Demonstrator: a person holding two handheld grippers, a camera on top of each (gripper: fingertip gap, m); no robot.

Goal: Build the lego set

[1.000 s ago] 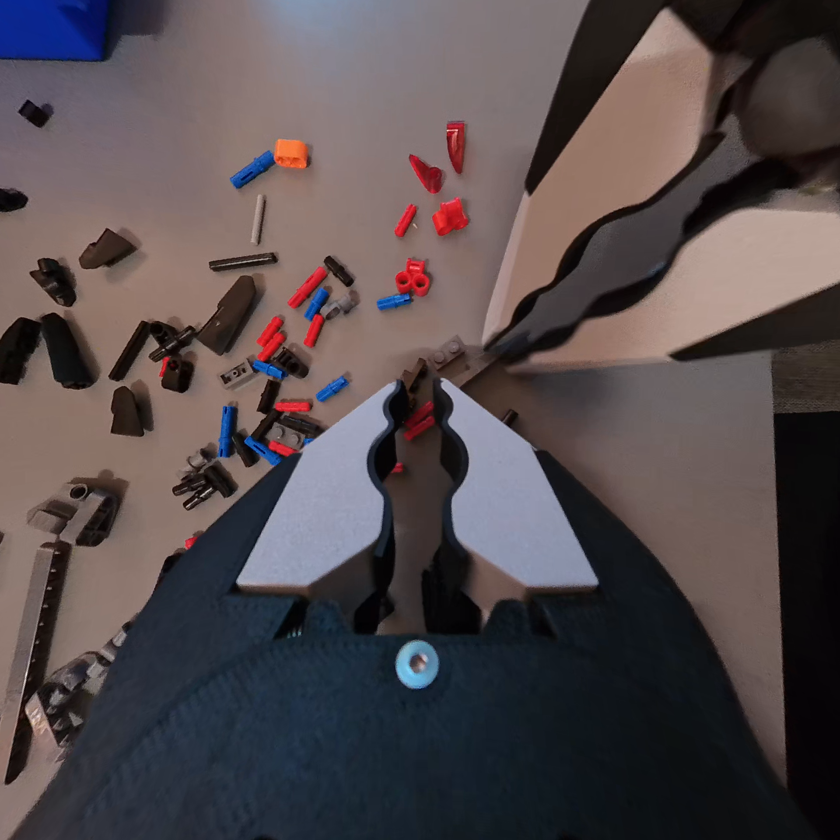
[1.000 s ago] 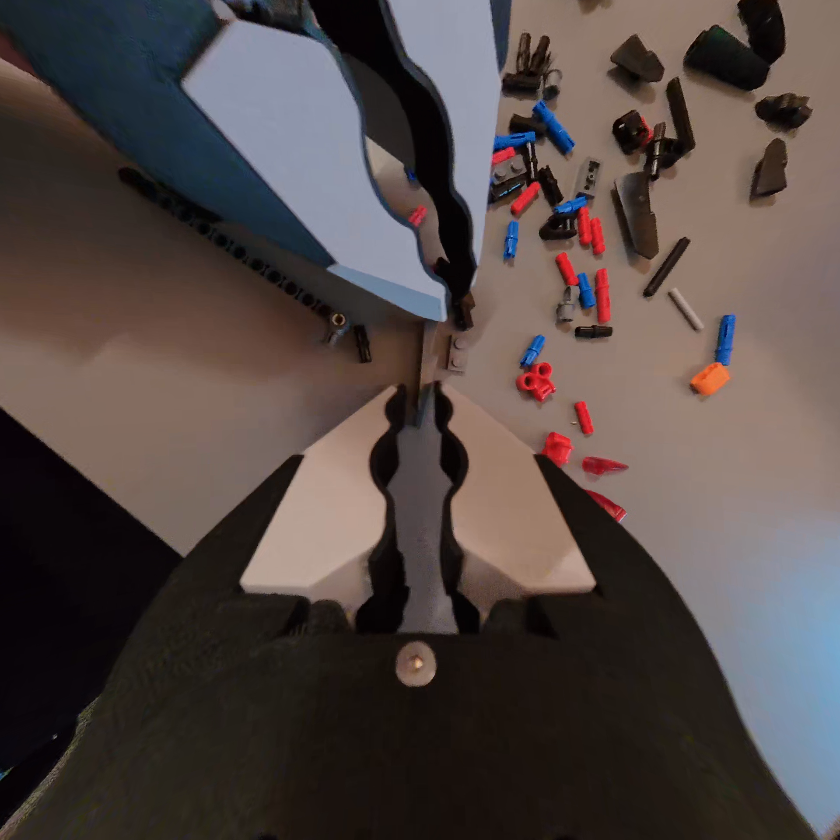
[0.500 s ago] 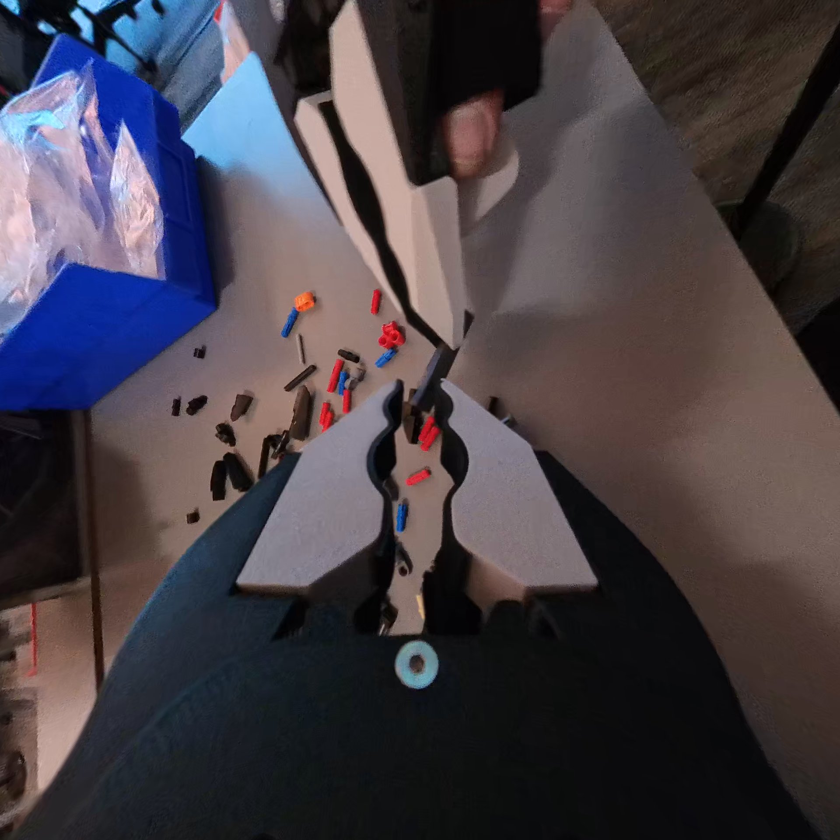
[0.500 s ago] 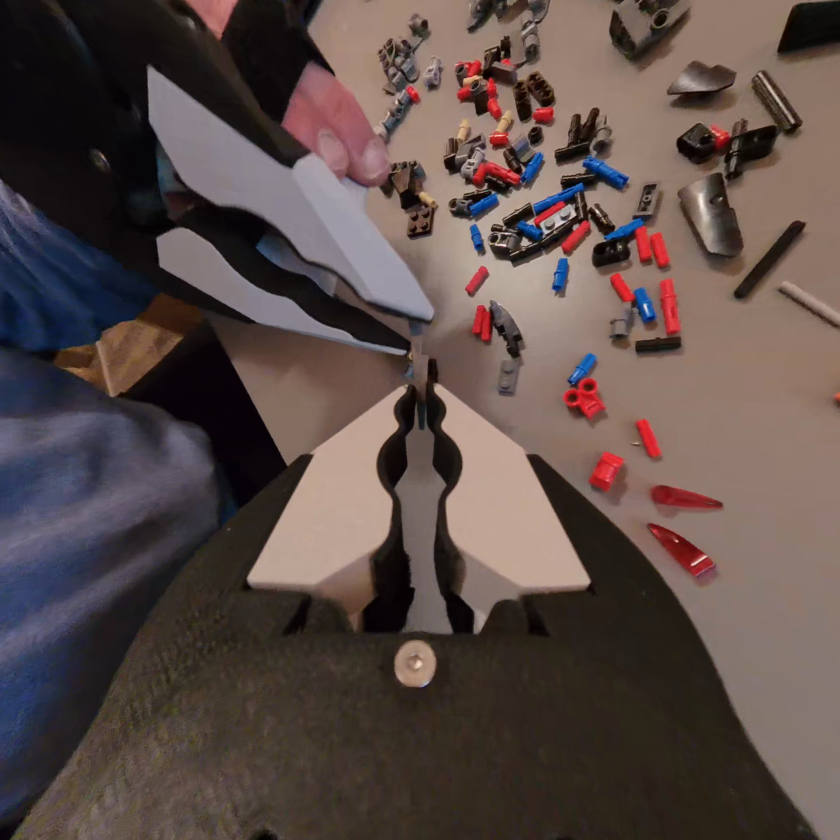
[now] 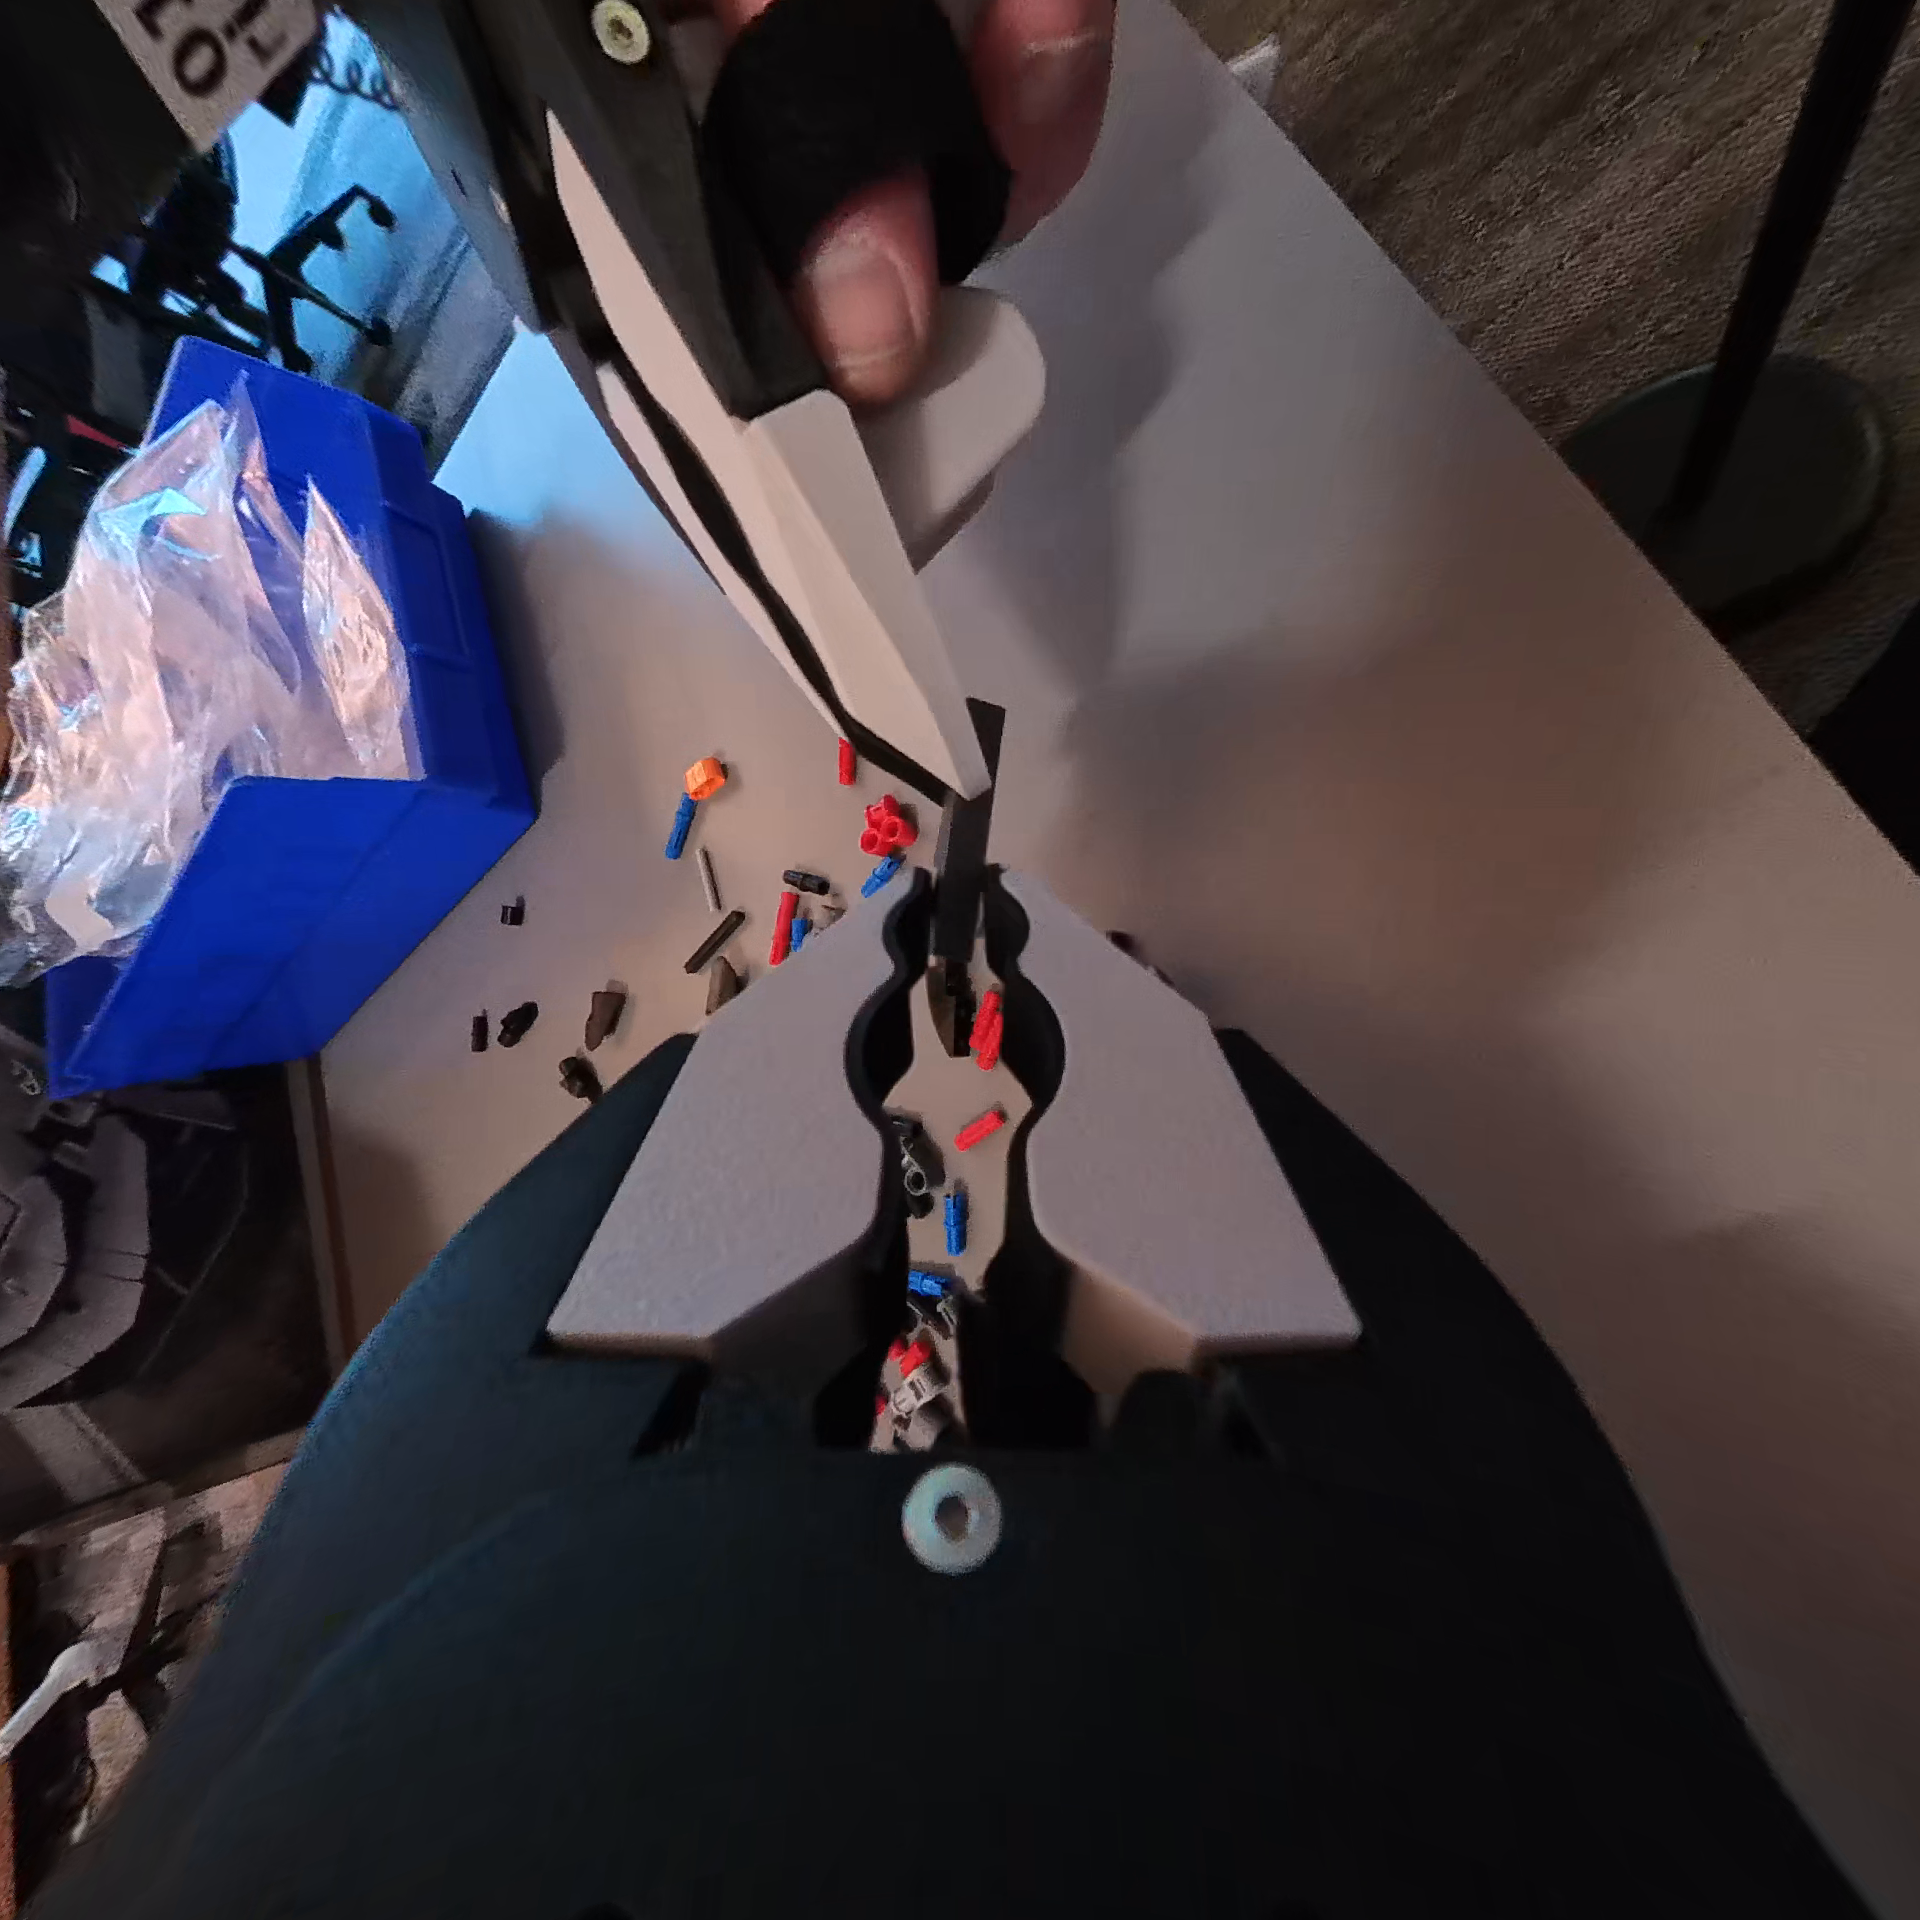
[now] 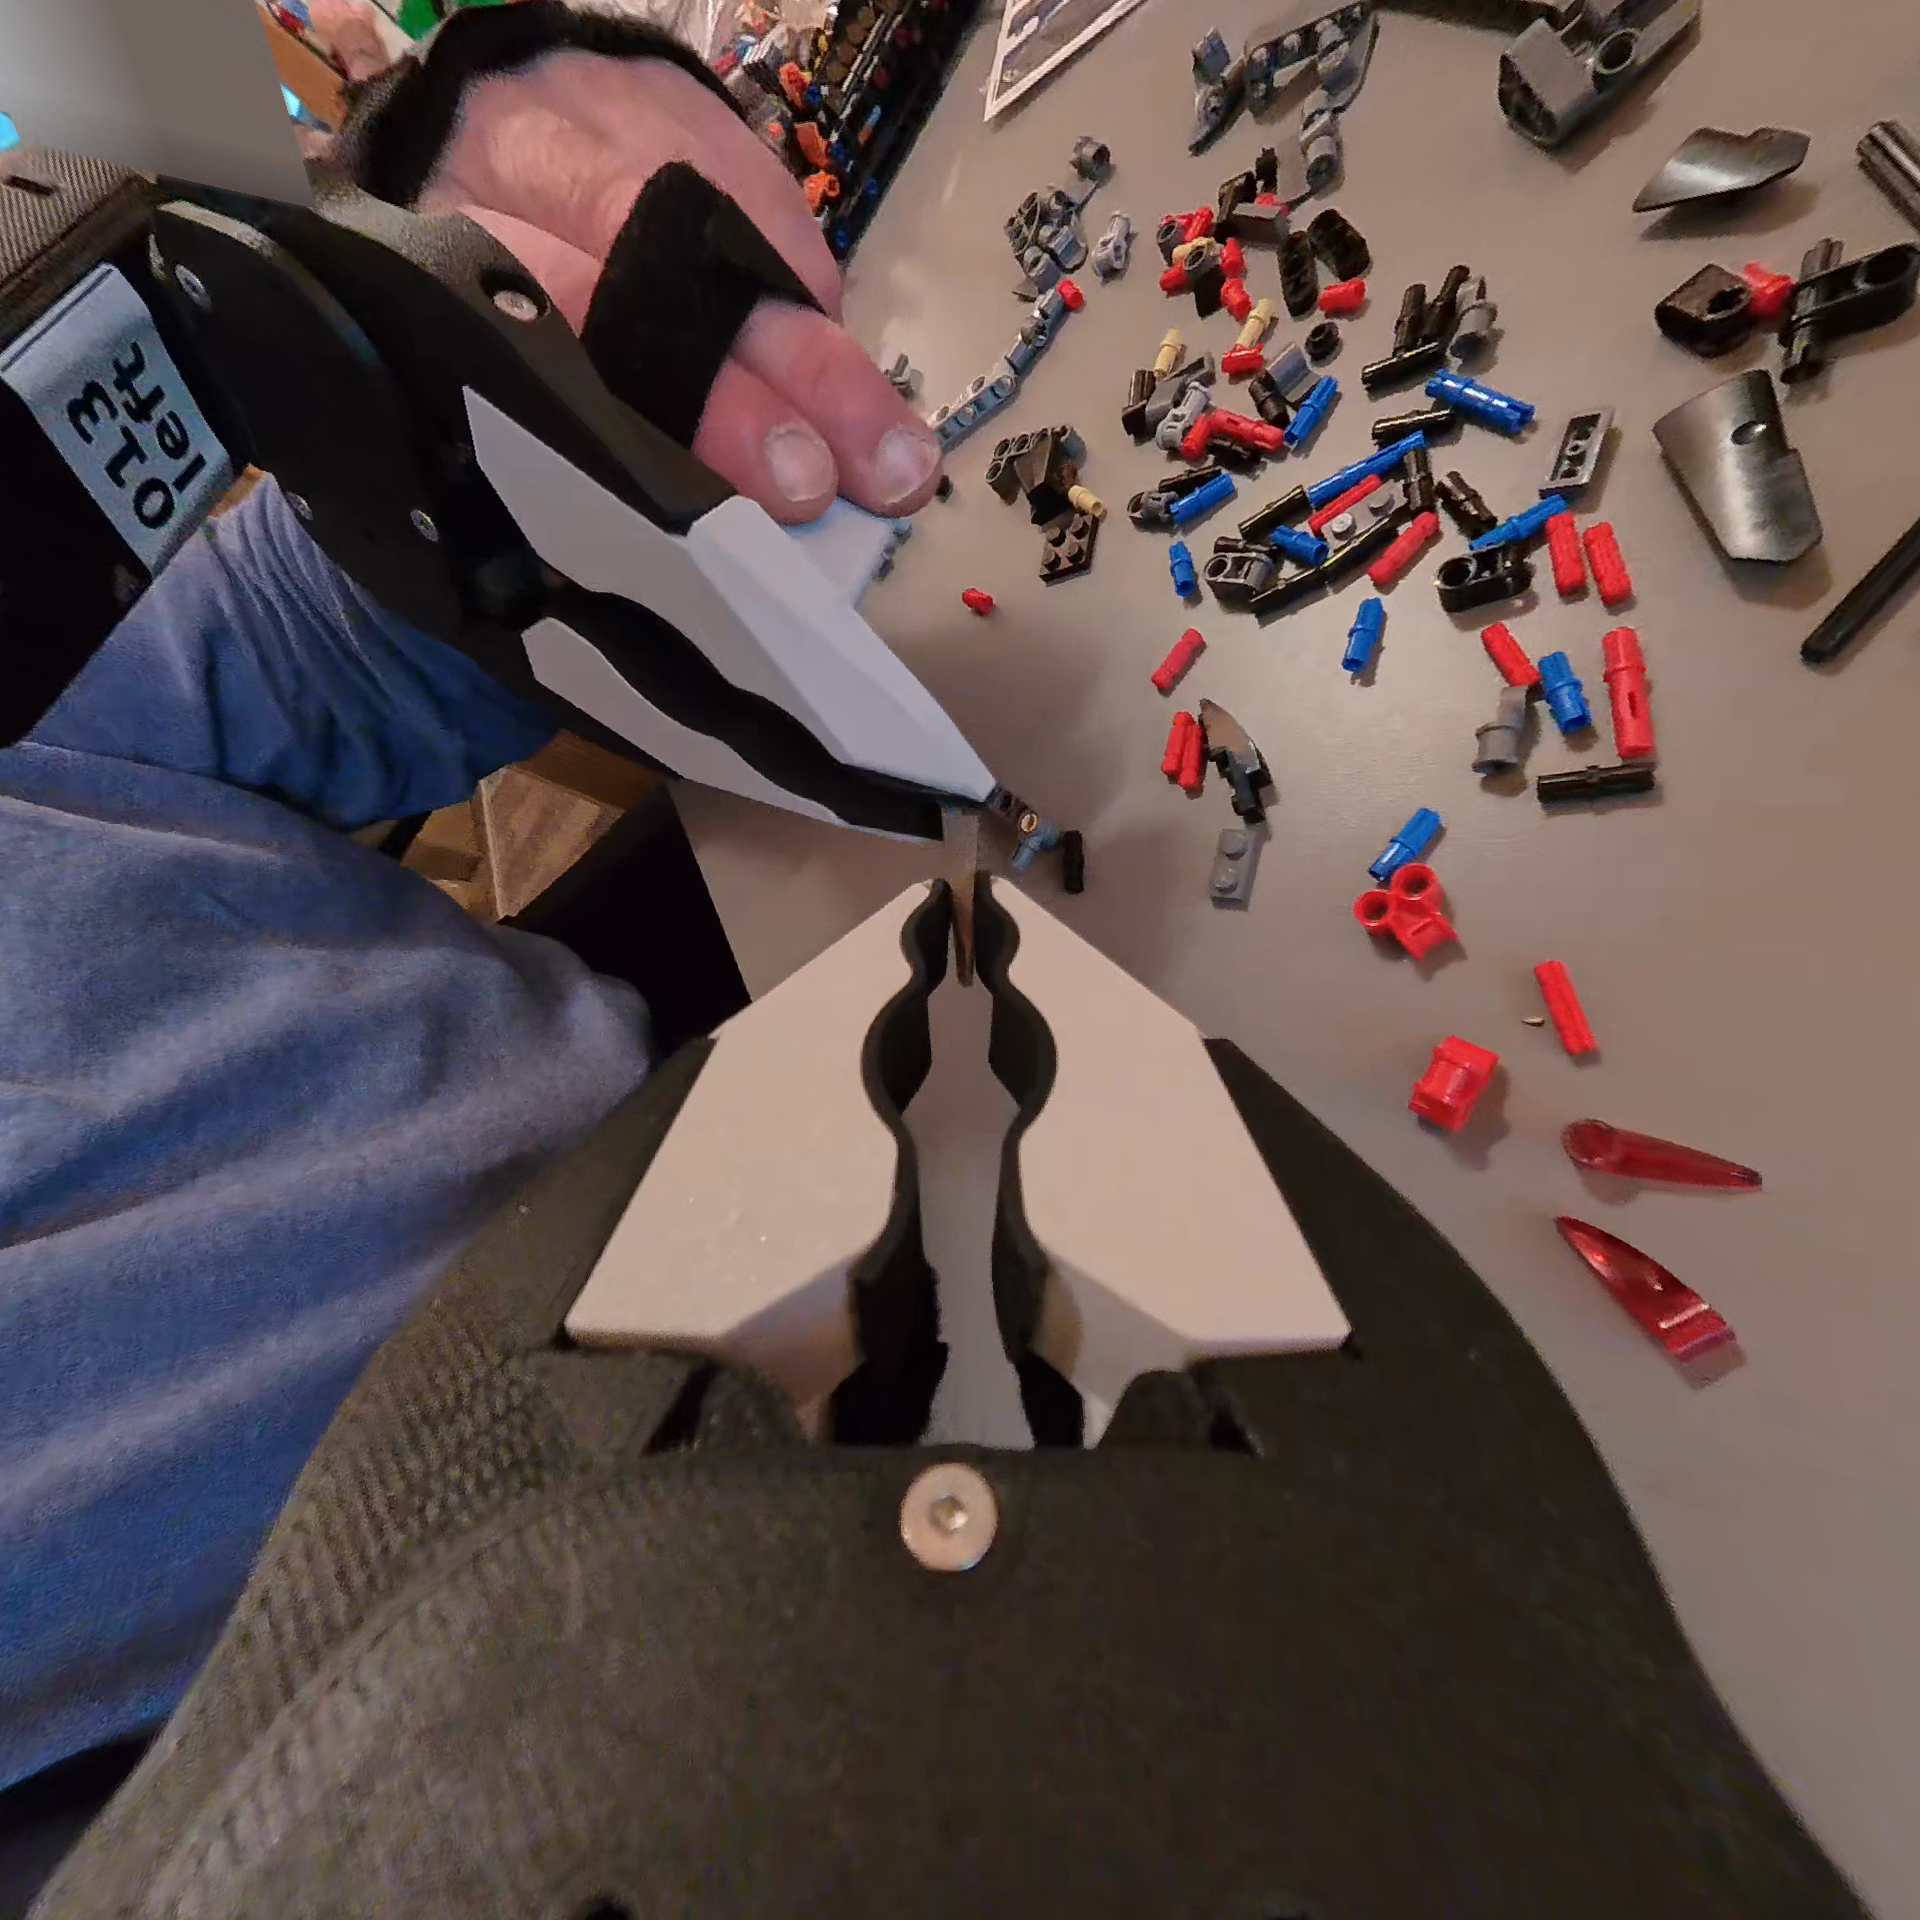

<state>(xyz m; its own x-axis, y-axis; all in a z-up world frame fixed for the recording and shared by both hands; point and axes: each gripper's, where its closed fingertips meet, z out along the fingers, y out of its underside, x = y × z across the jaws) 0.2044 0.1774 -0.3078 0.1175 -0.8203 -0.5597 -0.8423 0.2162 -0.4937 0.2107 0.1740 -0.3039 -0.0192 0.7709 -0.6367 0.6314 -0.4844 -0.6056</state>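
A thin flat dark lego piece (image 5: 961, 862) hangs in the air above the grey table (image 5: 1351, 935). My left gripper (image 5: 958, 899) is shut on its lower end. My right gripper (image 5: 961, 784) comes in from above and pinches its upper end. In the right wrist view the same piece (image 6: 964, 852) shows edge-on between my right gripper (image 6: 964, 904) and the left gripper (image 6: 961, 805), which enters from the left. Many loose red, blue and black pins (image 6: 1392, 540) lie scattered on the table (image 6: 1766, 935) below.
A blue bin (image 5: 312, 883) with clear plastic bags (image 5: 156, 623) stands at the far left. The table edge runs along the right, with a black stand base (image 5: 1766, 468) on the floor. Black curved panels (image 6: 1735, 478), red clear pieces (image 6: 1652, 1153) and a blue sleeve (image 6: 260, 1039) show. Left and right tips are no more than a few centimetres apart.
Both grippers have risen from the table surface with the thin piece held between them. The loose pieces now lie farther below, and the left gripper has closed on the piece.
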